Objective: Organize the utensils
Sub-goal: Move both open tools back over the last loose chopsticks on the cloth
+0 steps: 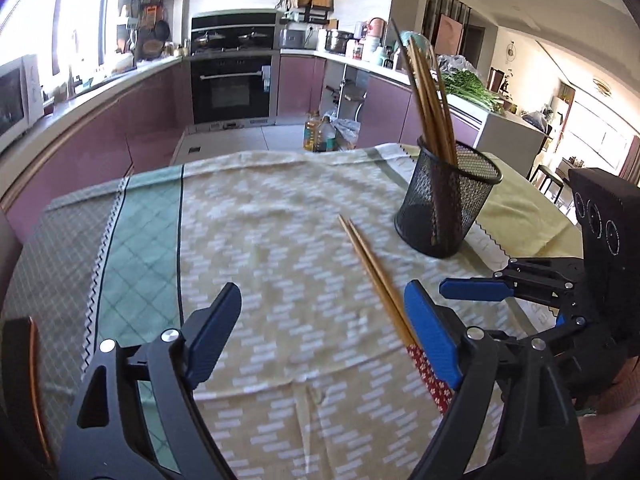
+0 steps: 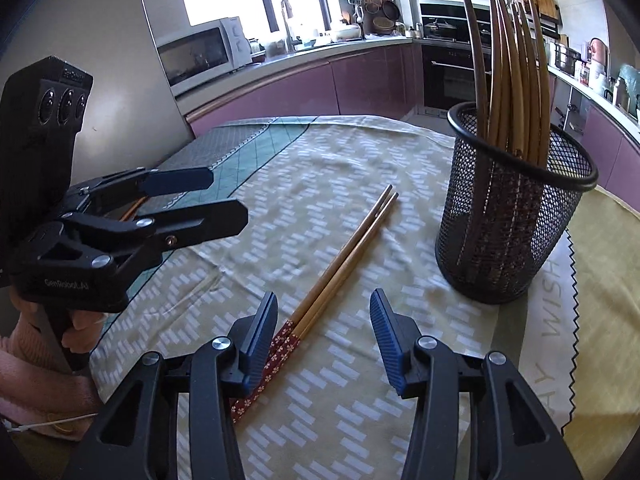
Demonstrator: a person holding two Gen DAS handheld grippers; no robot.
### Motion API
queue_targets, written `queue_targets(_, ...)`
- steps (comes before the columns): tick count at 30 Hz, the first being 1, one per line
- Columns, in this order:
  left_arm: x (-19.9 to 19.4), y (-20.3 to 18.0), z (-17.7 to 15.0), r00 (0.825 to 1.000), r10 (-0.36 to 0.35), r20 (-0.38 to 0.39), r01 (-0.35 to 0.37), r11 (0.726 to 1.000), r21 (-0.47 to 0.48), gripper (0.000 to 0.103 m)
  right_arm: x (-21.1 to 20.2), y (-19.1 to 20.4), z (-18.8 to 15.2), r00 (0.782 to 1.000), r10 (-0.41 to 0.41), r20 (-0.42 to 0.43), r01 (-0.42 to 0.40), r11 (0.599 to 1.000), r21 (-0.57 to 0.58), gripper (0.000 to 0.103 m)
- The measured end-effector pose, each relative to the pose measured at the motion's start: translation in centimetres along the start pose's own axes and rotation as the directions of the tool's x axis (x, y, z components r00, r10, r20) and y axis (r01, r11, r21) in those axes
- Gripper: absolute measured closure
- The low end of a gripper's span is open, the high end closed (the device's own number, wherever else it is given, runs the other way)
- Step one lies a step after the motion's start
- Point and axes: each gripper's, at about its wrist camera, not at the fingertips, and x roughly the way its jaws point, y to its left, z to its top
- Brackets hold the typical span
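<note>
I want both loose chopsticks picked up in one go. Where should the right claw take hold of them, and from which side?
Probably best from above, straddling the pair of chopsticks across its width at the plain wood just beyond the red patterned ends. The sticks lie flat, side by side and touching on the tablecloth, so one pinch can catch both. The right claw is open, already near that end.

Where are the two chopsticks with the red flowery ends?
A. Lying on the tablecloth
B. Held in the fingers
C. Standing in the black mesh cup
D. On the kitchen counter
A: the pair of chopsticks lies flat on the tablecloth, beside the black mesh cup, gripped by neither gripper.
</note>
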Motion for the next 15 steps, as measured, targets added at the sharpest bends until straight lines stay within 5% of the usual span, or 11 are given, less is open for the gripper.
queue_targets(15, 1.02, 0.17, -0.48, 0.999, -0.013, -0.037, 0.013, 1.0, -0.01, 0.029, 1.02, 0.13, -0.41, 0.999, -0.031, -0.034, 0.031, 0.999, 0.017, 0.065)
